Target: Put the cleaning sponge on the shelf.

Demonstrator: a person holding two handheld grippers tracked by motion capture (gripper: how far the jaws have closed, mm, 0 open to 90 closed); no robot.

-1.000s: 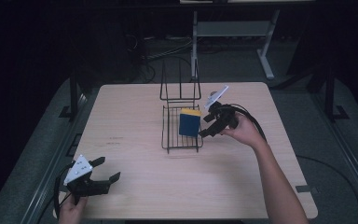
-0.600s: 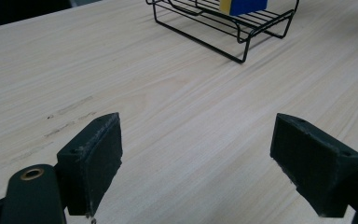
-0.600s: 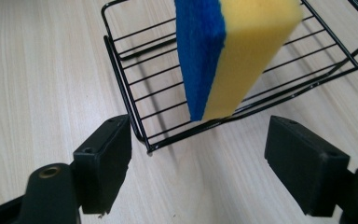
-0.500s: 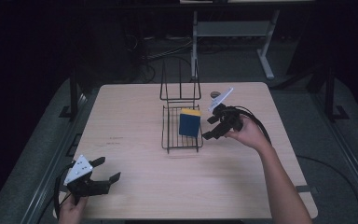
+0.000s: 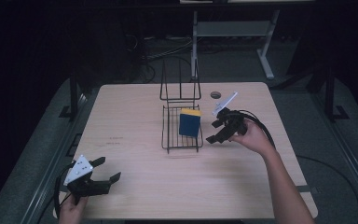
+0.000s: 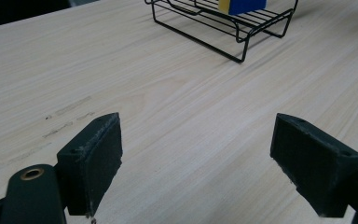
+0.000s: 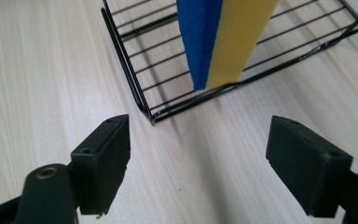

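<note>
On the near left corner of the table [image 5: 135,116], well apart from the rack [image 5: 182,130], the left gripper [image 5: 105,170] sits in a person's left hand [image 5: 70,212]. Its two black jaws are spread wide with nothing between them, and a grey three-cornered plate [image 5: 78,169] tops it. From the left gripper view, the jaws frame bare pale wood, with the rack far ahead across the table.

Nearer the middle of the table stands the rack, a low black wire basket with a tall wire back at its far end. Inside it a sponge [image 5: 189,122], blue with a yellow layer, stands upright on its edge.

Just to the right of the rack, the right gripper [image 5: 218,130] is held in the person's right hand [image 5: 251,137], the forearm reaching in from the near edge of the table. Its jaws are also wide apart and hold nothing; they point toward the rack's right side, close to it but not touching. From the right gripper view, the jaws frame the rack's wire corner [image 7: 151,116], and the sponge's blue and yellow faces rise just beyond. A cable [image 5: 261,126] loops from this gripper.

Past the rack, a small dark round hole [image 5: 216,94] marks the far part of the table.
</note>
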